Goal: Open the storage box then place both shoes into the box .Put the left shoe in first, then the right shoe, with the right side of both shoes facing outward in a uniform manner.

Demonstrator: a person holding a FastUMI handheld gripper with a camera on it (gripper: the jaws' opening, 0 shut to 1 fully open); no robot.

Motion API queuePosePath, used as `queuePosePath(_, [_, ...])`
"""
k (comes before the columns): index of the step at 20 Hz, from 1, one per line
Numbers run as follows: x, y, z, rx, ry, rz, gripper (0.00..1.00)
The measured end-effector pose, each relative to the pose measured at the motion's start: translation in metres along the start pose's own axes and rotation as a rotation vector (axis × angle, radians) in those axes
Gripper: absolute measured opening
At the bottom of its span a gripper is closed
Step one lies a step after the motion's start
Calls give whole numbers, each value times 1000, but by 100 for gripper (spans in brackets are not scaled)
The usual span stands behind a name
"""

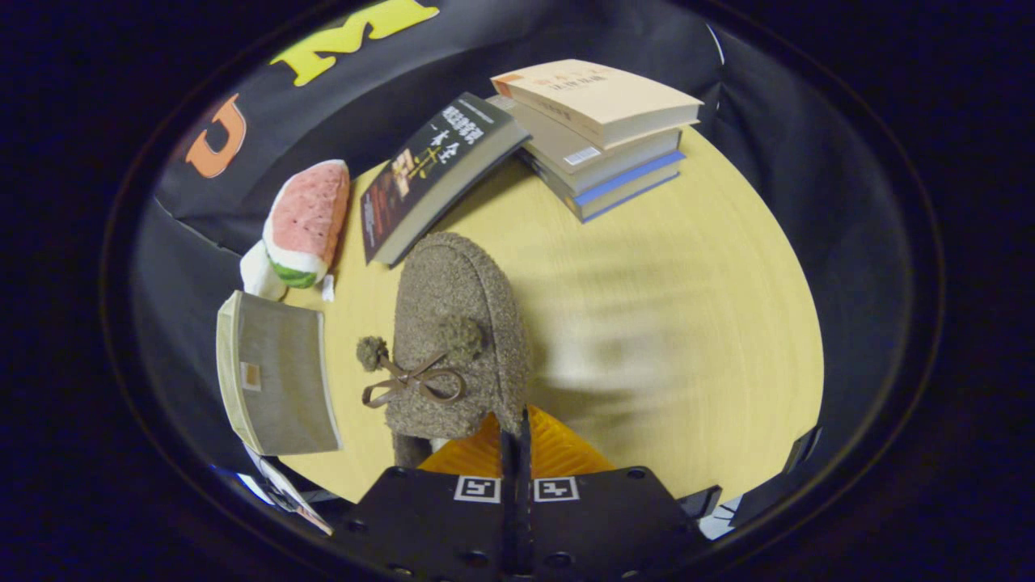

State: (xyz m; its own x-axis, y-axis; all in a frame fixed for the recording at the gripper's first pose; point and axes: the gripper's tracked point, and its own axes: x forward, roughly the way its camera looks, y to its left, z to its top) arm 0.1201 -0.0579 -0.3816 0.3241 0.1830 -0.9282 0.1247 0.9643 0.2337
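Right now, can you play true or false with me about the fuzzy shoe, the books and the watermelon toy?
1. The gripper is shut on the shoe. True: the orange fingers are pinched together on its rear edge.
2. The shoe has a bow with pom-poms. True.
3. The watermelon toy sits on top of the book stack. False: it lies apart from the stack, beyond the grey book.
4. The black book lies flat on the table. False: it leans tilted against the stack.
5. The shoe is inside a box. False: it is over the bare table.
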Motion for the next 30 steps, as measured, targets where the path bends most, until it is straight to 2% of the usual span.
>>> queuePosePath(4, [-24,77,-2,-26,-7,68,1])
queuePosePath(12, [-62,249,-25,-168,-19,184,1])
queuePosePath(17, [-58,333,-48,-230,-10,215,0])
queuePosePath(22, [-17,375,-72,-202,47,153,0])
queuePosePath(30, [38,366,-68,-176,26,-101,1])
